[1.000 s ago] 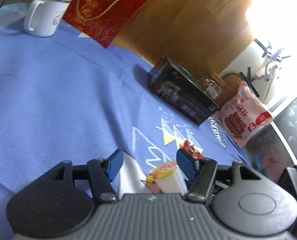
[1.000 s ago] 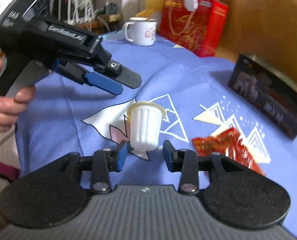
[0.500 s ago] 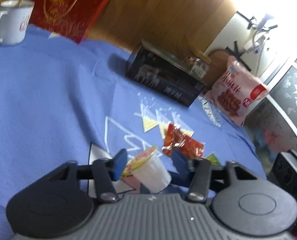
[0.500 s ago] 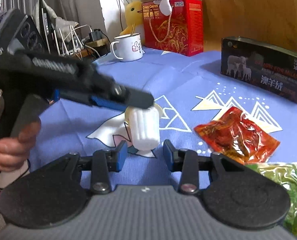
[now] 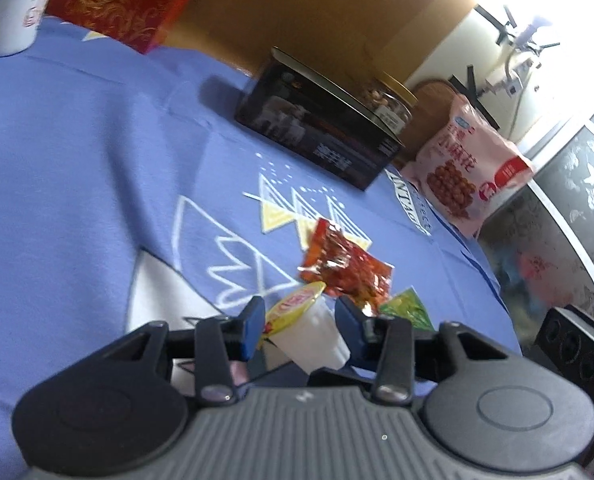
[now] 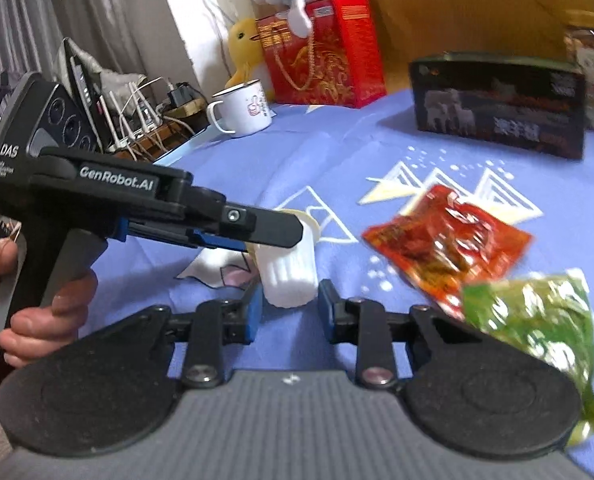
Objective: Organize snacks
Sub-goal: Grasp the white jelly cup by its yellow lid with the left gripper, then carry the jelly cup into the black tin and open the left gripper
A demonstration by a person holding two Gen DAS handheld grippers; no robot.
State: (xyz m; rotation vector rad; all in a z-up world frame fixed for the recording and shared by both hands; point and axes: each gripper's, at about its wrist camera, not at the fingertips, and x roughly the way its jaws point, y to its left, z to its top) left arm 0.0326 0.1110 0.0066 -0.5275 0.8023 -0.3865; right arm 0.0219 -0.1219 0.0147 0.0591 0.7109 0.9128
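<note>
The left gripper point(image 5: 299, 325) seems closed on the tilted cup point(image 5: 305, 332), while the right gripper point(image 6: 289, 308) brackets its base, open.

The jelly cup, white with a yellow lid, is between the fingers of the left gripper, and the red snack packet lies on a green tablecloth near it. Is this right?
Not quite: the tablecloth is blue, not green, as the left wrist view shows. The rest holds: the jelly cup sits between the fingers of the left gripper, and the red snack packet lies near it.
</note>
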